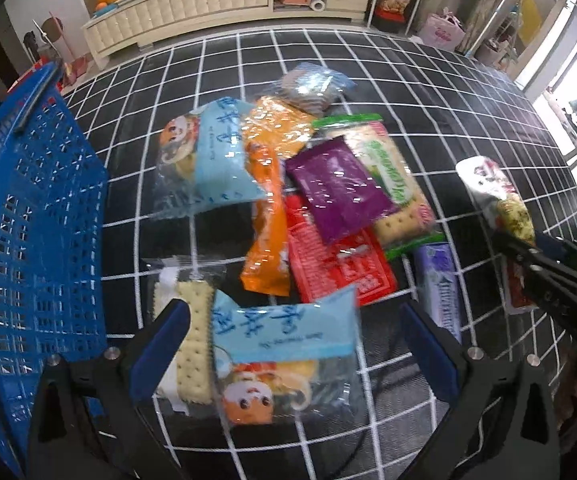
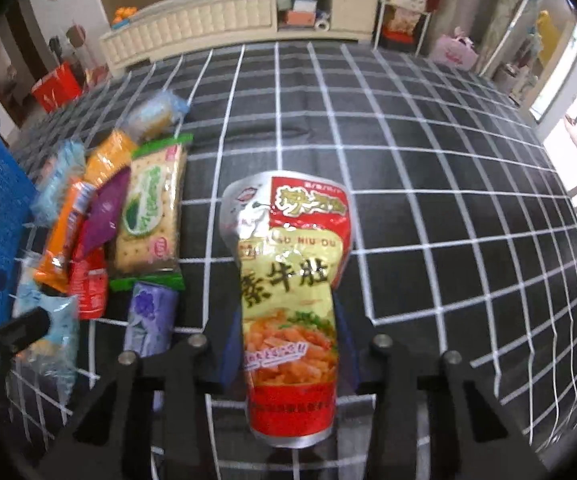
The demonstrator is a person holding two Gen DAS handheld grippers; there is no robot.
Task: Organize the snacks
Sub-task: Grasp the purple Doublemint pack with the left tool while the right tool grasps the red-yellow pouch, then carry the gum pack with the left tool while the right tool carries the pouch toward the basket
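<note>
A black cloth with a white grid fills both views, serving as the sorting surface. At the left edge of the left wrist view stands a blue basket — probably where the snacks are meant to go, since it sits just beside the pile. The pile itself lies mid-frame: orange packet, purple packet and green-edged crackers overlapping, evidently still unsorted. In the lower centre of the right wrist view the right gripper is clenched on a red-and-yellow pouch, pinched low so the top stands free. At the bottom of the left view the left gripper is spread wide over a light-blue packet — pads apart, not gripping.
</note>
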